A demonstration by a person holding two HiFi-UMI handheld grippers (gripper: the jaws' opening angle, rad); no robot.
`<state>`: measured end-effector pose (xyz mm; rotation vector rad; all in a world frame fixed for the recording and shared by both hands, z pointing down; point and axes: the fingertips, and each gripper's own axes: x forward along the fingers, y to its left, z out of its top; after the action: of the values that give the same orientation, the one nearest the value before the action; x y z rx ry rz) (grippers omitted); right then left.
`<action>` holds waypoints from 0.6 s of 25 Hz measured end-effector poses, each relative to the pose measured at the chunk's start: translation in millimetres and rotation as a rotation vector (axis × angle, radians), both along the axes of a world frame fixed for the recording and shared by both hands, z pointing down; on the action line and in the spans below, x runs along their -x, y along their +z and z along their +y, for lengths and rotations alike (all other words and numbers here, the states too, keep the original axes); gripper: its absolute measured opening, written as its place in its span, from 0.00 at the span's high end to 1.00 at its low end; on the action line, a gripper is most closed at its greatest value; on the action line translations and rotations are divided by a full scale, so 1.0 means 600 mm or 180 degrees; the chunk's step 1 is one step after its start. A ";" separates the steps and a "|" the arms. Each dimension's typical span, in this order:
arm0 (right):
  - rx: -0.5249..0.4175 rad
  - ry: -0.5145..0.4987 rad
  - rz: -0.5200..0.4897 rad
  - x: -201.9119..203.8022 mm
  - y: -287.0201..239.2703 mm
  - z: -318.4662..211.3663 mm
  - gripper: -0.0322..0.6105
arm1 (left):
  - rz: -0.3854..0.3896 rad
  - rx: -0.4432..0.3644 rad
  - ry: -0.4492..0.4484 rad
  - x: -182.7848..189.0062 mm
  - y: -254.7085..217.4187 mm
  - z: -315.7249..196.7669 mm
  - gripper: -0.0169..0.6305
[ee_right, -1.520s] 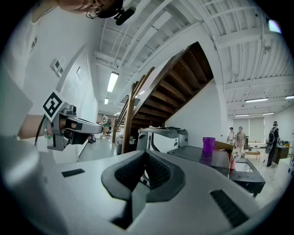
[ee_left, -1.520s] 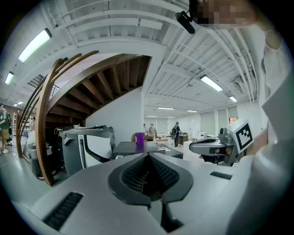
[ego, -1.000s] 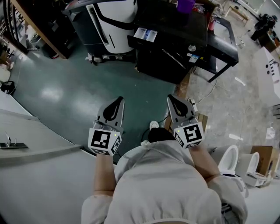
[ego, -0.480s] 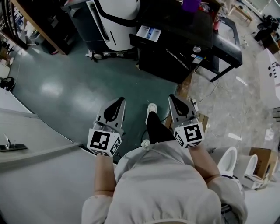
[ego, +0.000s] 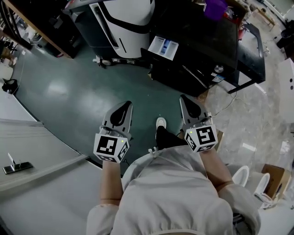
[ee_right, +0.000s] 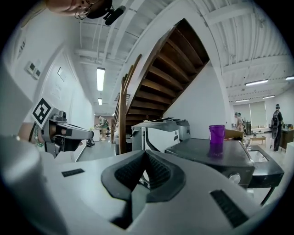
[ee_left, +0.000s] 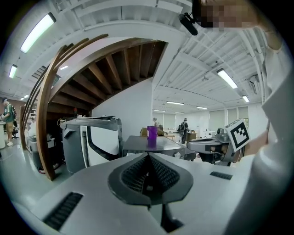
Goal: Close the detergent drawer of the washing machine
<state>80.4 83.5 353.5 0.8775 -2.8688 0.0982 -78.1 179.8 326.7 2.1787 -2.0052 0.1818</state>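
Observation:
The dark washing machine (ego: 202, 36) stands ahead of me on the floor, and its detergent drawer (ego: 163, 47) juts out from the upper left front, showing white and blue compartments. A purple cup (ego: 215, 8) stands on the machine's top. My left gripper (ego: 124, 107) and right gripper (ego: 185, 100) hover side by side over the green floor, well short of the drawer, both shut with nothing between the jaws. From the right gripper view the machine (ee_right: 216, 158) and the cup (ee_right: 217, 134) sit to the right of the shut jaws. The left gripper view shows the cup (ee_left: 152, 136) straight ahead.
A white and black appliance (ego: 121, 20) stands left of the washing machine. A wooden staircase (ee_right: 156, 69) rises behind them. A grey counter (ego: 41, 151) lies at my left, white toilets (ego: 239, 176) and a cardboard box (ego: 274, 176) at my right. My shoe (ego: 161, 123) is between the grippers.
I have stepped towards the washing machine, which now sits lower and nearer in the head view. Both grippers stay shut and level in front of me.

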 end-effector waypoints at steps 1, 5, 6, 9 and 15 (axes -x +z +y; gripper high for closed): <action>-0.0005 -0.0007 -0.0002 0.010 -0.001 -0.024 0.95 | 0.0009 0.0006 -0.0006 0.010 0.001 -0.025 0.94; -0.0054 -0.0017 0.0031 0.041 -0.006 -0.115 0.95 | 0.0036 0.0009 -0.0020 0.045 0.002 -0.121 0.95; -0.0070 -0.0013 0.0045 0.047 -0.007 -0.137 0.95 | 0.0037 0.0011 -0.0020 0.052 0.003 -0.144 0.94; -0.0122 -0.0007 0.0085 0.059 -0.011 -0.193 0.95 | 0.0032 0.0027 -0.0014 0.066 0.006 -0.207 0.94; -0.0017 0.0123 0.0142 0.059 0.007 -0.263 0.95 | 0.0116 0.0086 0.0082 0.072 0.024 -0.289 0.94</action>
<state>45.2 -74.4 357.9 0.9242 -2.8129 0.0742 -121.1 6.6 340.9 2.1764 -1.9447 0.1702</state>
